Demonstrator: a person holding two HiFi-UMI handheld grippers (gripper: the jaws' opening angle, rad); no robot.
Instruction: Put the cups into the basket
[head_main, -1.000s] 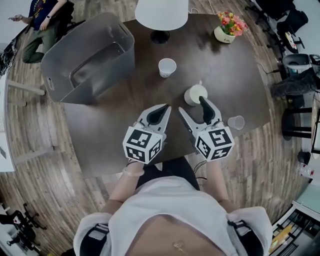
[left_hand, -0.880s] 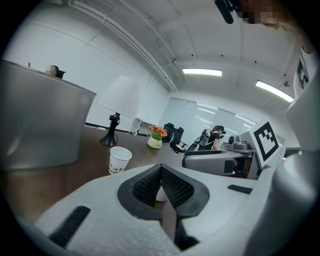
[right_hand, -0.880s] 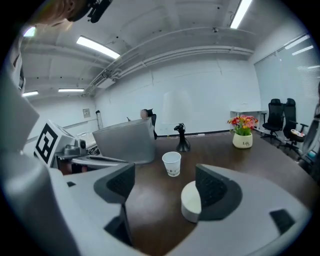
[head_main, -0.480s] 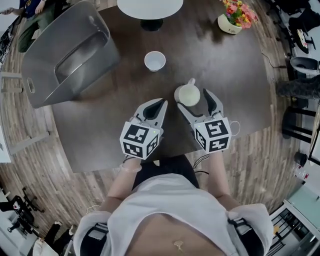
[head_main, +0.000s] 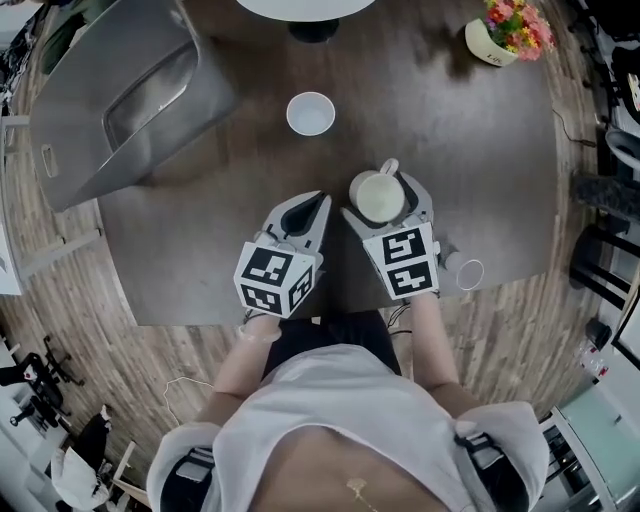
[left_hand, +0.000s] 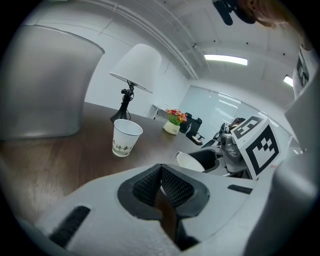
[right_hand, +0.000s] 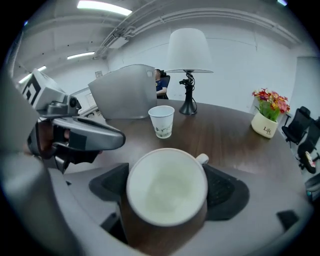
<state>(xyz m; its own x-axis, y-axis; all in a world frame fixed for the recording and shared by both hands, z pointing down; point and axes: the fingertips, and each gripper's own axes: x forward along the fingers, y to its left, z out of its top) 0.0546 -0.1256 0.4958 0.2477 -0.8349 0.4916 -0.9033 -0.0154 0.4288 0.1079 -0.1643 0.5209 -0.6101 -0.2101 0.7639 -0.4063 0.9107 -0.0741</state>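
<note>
A white mug (right_hand: 166, 186) stands on the dark table (head_main: 470, 150), between the pads (right_hand: 224, 189) of my right gripper (head_main: 385, 198). Those jaws have just been opening and stand wide around the mug, handle on the far side. My left gripper (head_main: 315, 203) hovers just left of it, shut and empty. A white paper cup (head_main: 310, 113) stands farther back, also seen as the printed cup (left_hand: 125, 137). A clear plastic cup (head_main: 463, 270) sits near the table's front right edge. The grey basket (head_main: 90, 110) stands at the far left.
A lamp with a white shade (head_main: 305, 8) stands at the back of the table. A flower pot (head_main: 510, 30) sits at the back right corner. A person sits behind the basket (right_hand: 161, 80). Chairs stand off the table's right side.
Both grippers came down toward the table. The right gripper slid forward round the mug, which was at its tips before, and its jaws spread wider. The left stayed shut.
</note>
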